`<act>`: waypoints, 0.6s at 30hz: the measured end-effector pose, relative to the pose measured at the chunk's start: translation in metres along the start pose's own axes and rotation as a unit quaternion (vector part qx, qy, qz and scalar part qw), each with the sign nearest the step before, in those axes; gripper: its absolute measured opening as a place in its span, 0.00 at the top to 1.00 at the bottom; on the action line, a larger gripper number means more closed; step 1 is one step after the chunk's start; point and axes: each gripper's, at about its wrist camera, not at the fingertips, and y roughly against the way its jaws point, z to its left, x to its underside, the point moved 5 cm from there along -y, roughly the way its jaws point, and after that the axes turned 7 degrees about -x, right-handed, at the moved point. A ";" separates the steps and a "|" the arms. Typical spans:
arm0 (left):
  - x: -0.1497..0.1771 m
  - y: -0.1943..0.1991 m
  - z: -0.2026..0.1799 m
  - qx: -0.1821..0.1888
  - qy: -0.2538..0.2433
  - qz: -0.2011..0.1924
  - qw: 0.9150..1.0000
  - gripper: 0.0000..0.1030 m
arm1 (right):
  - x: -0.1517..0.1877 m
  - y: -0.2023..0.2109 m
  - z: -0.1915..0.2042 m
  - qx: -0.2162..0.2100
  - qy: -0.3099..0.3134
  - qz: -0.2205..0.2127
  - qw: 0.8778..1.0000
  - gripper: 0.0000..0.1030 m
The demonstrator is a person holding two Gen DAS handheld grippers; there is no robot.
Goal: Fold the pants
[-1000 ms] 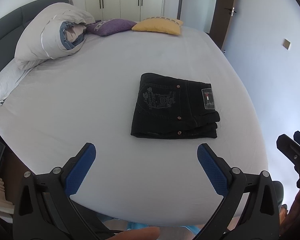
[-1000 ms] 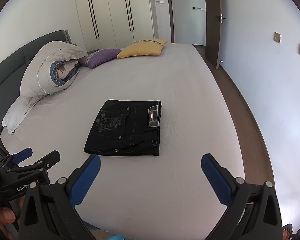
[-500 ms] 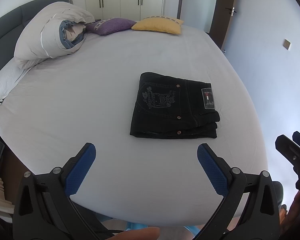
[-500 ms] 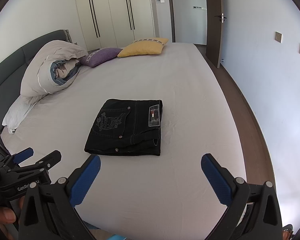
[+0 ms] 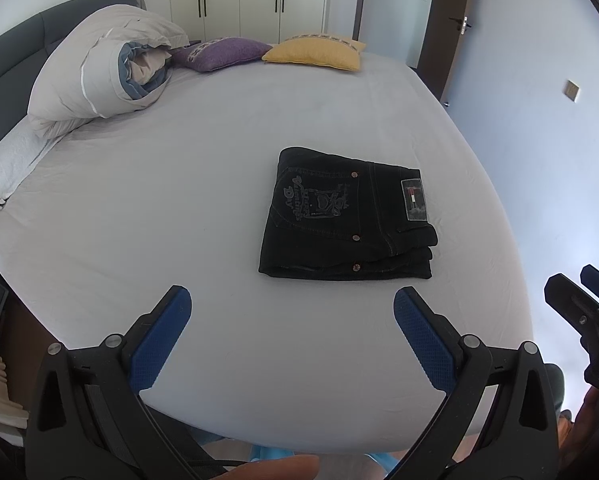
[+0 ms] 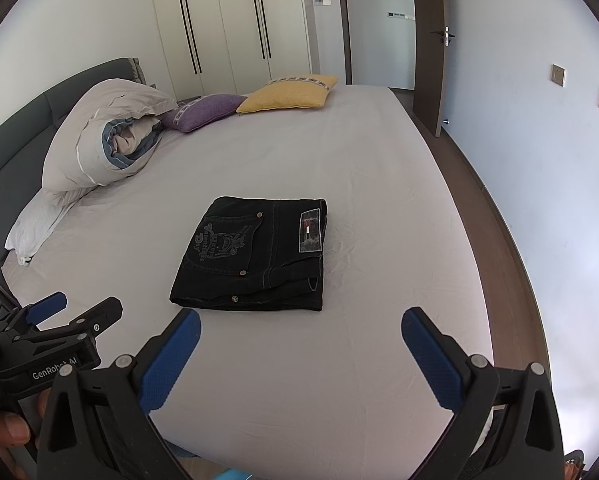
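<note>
Black denim pants (image 5: 347, 216) lie folded into a compact rectangle on a pale grey bed (image 5: 179, 200), toward its right half and well apart from the rolled duvet (image 5: 99, 76), the purple cushion (image 5: 223, 52) and the yellow cushion (image 5: 315, 52) near the headboard. The stitched back pocket and the waistband patch face up, with stacked layers showing along the near edge of the bundle.

The left tool (image 5: 291, 332) hangs over the near edge of the bed with its blue-padded fingers spread wide and nothing between them. The right tool (image 6: 299, 344) is likewise wide apart and empty, its fingers framing the near edge of the folded pants (image 6: 251, 256) without touching them. Each tool appears at the margin of the other's view, held beside its partner short of the garment. Part of a hand shows at the lower left of the right wrist view.

By the look of the bundle, the folding itself appears finished: the edges line up fairly squarely, and only the right end, where layers bulge slightly, looks less tidy. The step in hand seems to be standing off from the completed fold. If anything is left, the next move would call for a light press or tuck at that bulging corner, approached low and gently so the stacked layers do not slide apart.
</note>
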 end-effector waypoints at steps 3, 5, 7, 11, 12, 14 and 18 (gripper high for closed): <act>0.000 0.000 0.000 0.000 0.000 0.000 1.000 0.00 | 0.000 0.000 0.000 0.000 0.000 0.000 1.000 0.00; 0.000 0.000 -0.001 0.000 0.000 0.000 1.000 0.00 | 0.000 0.000 0.000 0.000 0.001 -0.001 1.000 0.00; -0.001 0.000 -0.001 0.000 0.000 0.000 1.000 0.00 | -0.001 -0.001 0.002 0.000 0.001 0.000 1.000 0.00; 0.000 0.000 -0.001 0.000 0.000 0.000 1.000 0.00 | -0.001 -0.001 0.003 -0.001 0.001 0.000 1.000 0.00; -0.001 0.000 -0.002 -0.001 0.000 0.000 1.000 0.00 | 0.000 -0.001 0.003 -0.001 0.001 0.001 1.000 0.00; -0.001 0.000 -0.002 0.000 0.001 0.000 1.000 0.00 | -0.001 -0.001 0.003 -0.001 0.001 0.001 1.000 0.00; -0.001 0.000 -0.003 0.000 0.001 0.001 1.000 0.00 | 0.000 -0.001 0.005 -0.002 0.001 0.000 1.000 0.00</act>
